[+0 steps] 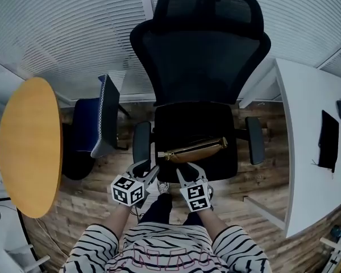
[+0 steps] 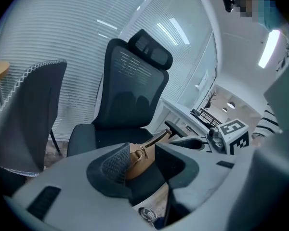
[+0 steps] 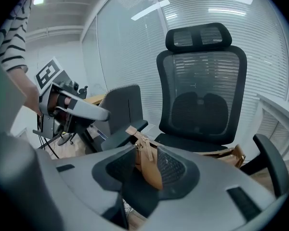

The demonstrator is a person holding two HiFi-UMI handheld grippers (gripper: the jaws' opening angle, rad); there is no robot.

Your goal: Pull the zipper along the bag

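A tan bag [image 1: 194, 150] with a zipper along its top lies across the front of the black office chair's seat [image 1: 196, 124]. Both grippers hover just before the seat's front edge. My left gripper [image 1: 148, 168] points at the bag's left end, jaws apart; in the left gripper view the bag [image 2: 140, 159] shows beyond the gap of the left gripper [image 2: 142, 152]. My right gripper [image 1: 190, 168] is open too. In the right gripper view the bag's end with its pull tab [image 3: 145, 161] stands in the gap of the right gripper [image 3: 147, 163]; the pads do not visibly press on it.
A round wooden table [image 1: 28, 147] stands at the left, with a blue-and-grey chair [image 1: 96, 118] beside it. A white desk [image 1: 307, 152] carrying dark items runs along the right. The chair's armrests [image 1: 254, 140] flank the seat. Window blinds lie behind, wooden floor below.
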